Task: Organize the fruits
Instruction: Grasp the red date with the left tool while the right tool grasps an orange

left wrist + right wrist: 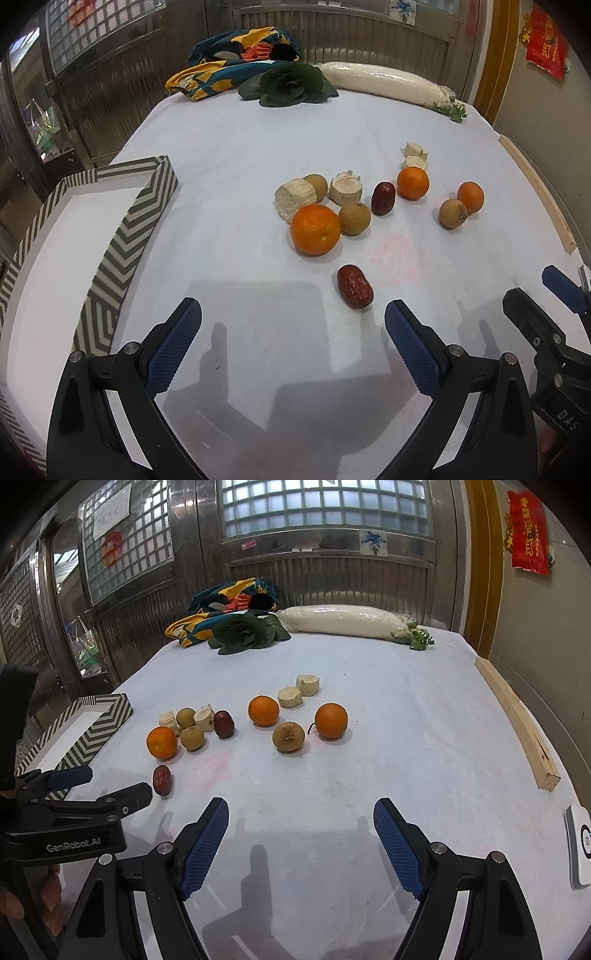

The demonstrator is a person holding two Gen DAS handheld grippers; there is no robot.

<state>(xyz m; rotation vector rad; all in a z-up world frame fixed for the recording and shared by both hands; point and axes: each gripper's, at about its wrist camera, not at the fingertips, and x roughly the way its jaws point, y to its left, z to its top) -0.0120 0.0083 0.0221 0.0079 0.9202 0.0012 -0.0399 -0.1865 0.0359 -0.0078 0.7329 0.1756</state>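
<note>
Both hand-held grippers agape over bare cloth (pixel 229 177); striped box (pixel 122 236) left.

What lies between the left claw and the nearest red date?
Nothing: in the left wrist view only bare white tablecloth separates the open left claw from the red date, which sits just ahead, toward its right finger.
</note>
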